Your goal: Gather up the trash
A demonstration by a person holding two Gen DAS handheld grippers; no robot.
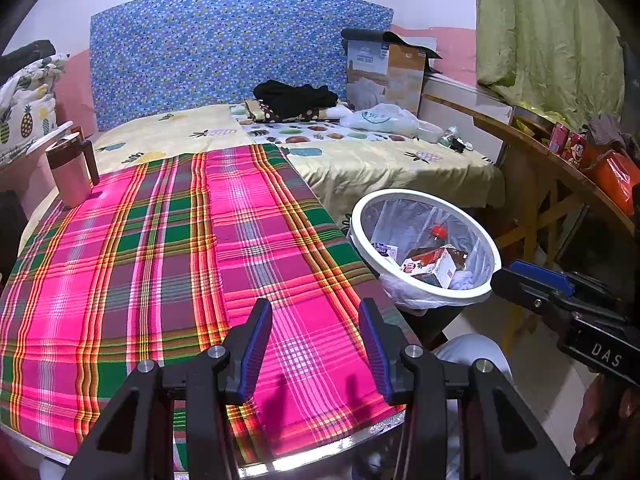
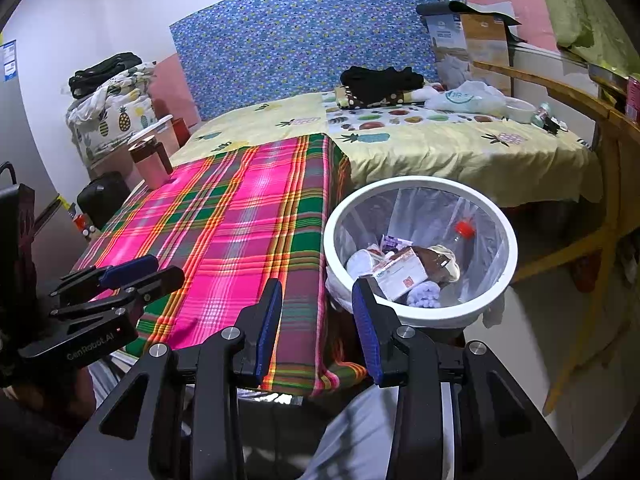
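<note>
A white-rimmed trash bin [image 1: 486, 246] [image 2: 508, 240] with a clear liner stands to the right of the plaid-covered table [image 1: 180, 248] [image 2: 240, 220]. Inside lie a carton [image 1: 434, 266] [image 2: 400, 274], a red-capped bottle [image 1: 439, 233] [image 2: 464, 229], crumpled paper and other scraps. My left gripper [image 1: 316, 316] is open and empty over the table's near edge; it also shows in the right wrist view [image 2: 132, 272]. My right gripper [image 2: 316, 292] is open and empty, low between the table's corner and the bin; it shows in the left wrist view [image 1: 520, 276].
A pink mug with a brown lid [image 1: 74, 170] [image 2: 150, 164] stands at the table's far left corner. A bed [image 1: 360, 148] with black clothes [image 1: 296, 98], a plastic bag [image 1: 380, 118] and a cardboard box [image 1: 386, 74] lies behind. A wooden table [image 1: 560, 168] stands at right.
</note>
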